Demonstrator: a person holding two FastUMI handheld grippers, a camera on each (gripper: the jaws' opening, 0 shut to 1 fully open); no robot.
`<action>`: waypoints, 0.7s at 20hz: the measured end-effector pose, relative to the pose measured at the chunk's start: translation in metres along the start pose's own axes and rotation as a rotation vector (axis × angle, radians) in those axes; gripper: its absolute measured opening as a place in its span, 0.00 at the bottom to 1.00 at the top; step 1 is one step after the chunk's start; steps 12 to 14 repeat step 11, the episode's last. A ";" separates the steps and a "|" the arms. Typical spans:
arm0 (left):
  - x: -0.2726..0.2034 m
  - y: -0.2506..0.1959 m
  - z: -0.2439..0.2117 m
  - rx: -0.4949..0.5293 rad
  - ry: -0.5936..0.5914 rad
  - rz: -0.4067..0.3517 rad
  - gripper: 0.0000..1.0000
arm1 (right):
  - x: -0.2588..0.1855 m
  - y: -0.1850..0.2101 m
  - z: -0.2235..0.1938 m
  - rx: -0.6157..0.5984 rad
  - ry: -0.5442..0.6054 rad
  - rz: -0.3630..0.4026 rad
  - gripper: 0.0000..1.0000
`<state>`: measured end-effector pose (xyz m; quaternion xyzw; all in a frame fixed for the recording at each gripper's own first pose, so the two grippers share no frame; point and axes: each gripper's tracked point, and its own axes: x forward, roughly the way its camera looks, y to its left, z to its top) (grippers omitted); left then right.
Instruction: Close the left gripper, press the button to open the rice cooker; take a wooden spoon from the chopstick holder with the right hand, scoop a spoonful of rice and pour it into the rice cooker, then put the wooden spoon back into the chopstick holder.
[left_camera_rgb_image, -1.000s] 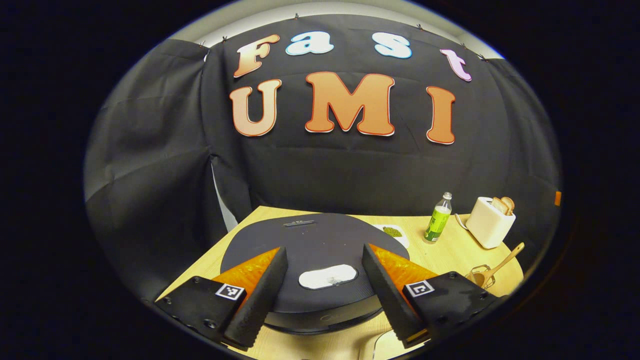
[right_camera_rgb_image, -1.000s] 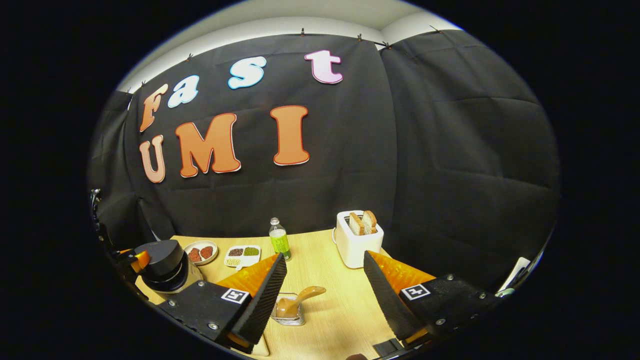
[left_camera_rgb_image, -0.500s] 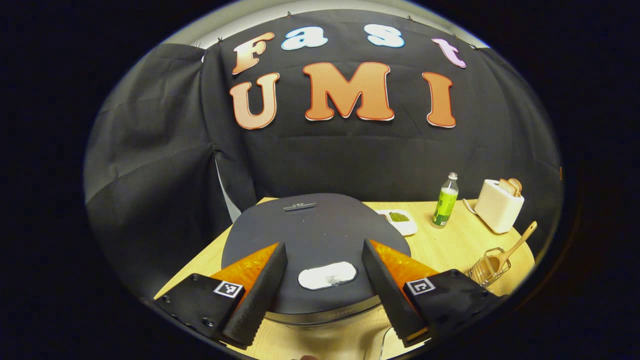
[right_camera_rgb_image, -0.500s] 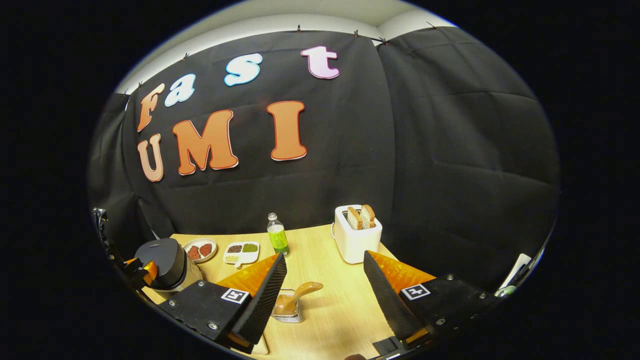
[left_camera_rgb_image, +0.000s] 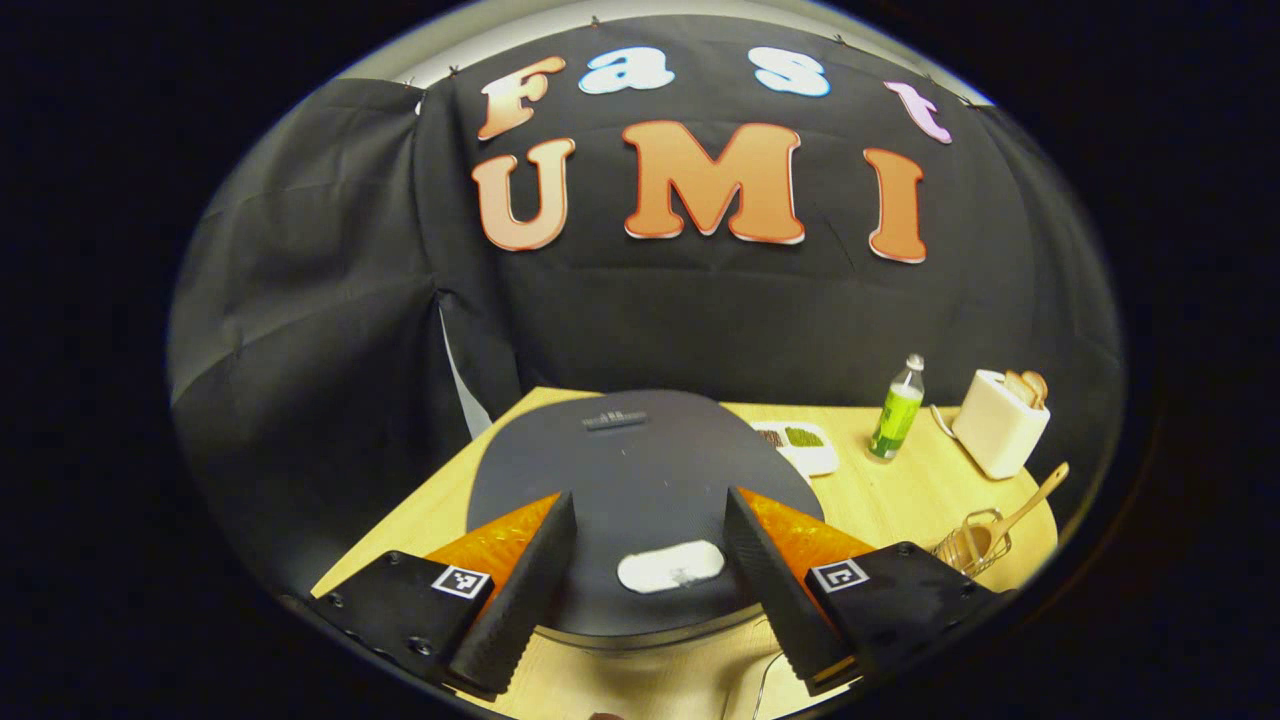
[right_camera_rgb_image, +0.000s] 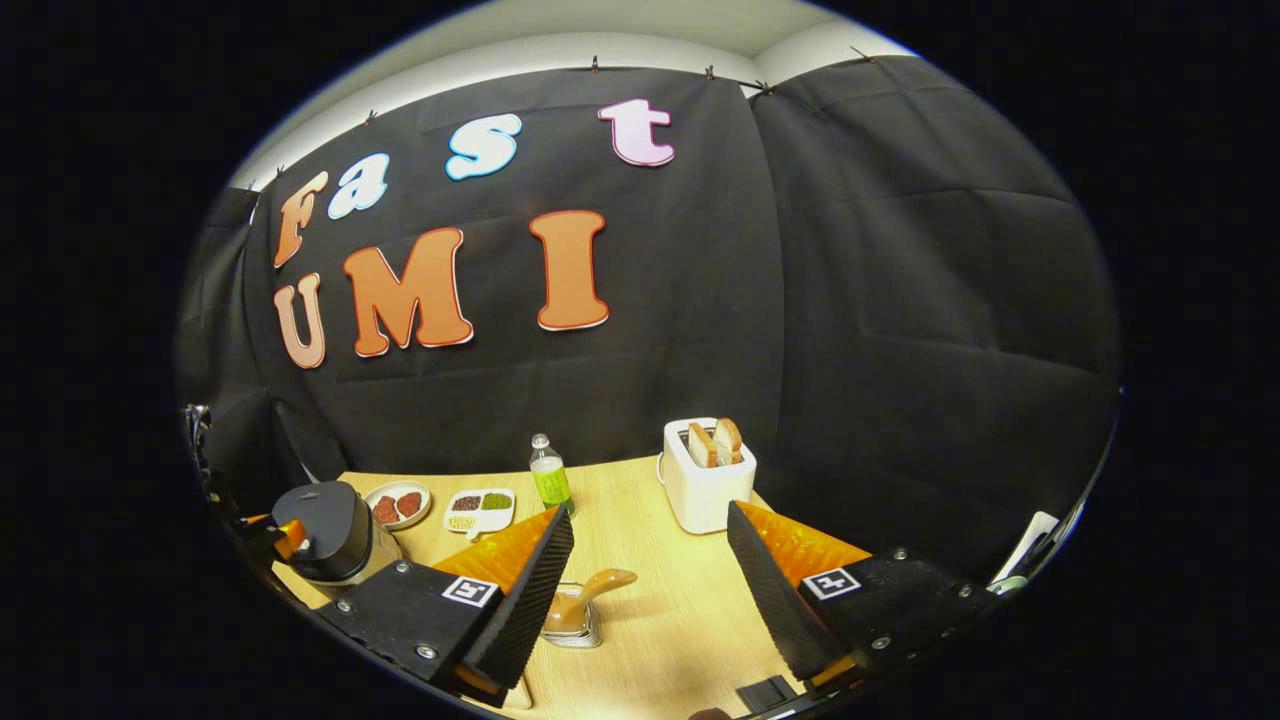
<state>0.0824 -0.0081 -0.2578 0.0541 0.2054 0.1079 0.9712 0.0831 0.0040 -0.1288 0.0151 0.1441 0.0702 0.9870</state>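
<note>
Wooden table (right_camera_rgb_image: 640, 520) bare between toaster (right_camera_rgb_image: 706, 480) and chopstick holder (right_camera_rgb_image: 572, 625).

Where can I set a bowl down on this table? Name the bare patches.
Bare wood lies between the toaster and the chopstick holder, and right of the holder, before the right gripper. Crowded: the far left, where rice cooker, plate, divided dish and bottle cluster.

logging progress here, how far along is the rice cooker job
Nothing looks done yet: the rice cooker lid is down. In hand: the left gripper hovers open over the lid's pale button. Left: close it, press, then the open right gripper takes the wooden spoon from its wire holder, scoops, pours, returns it.
</note>
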 end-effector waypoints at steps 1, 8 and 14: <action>-0.006 0.002 0.024 -0.002 -0.049 -0.008 0.94 | -0.001 -0.001 0.005 -0.006 -0.011 0.001 0.95; -0.089 0.028 0.186 0.006 -0.285 0.001 0.93 | -0.012 0.013 0.046 0.002 -0.068 0.056 0.95; -0.120 0.039 0.227 0.027 -0.350 0.011 0.93 | -0.018 0.015 0.068 -0.039 -0.106 0.062 0.95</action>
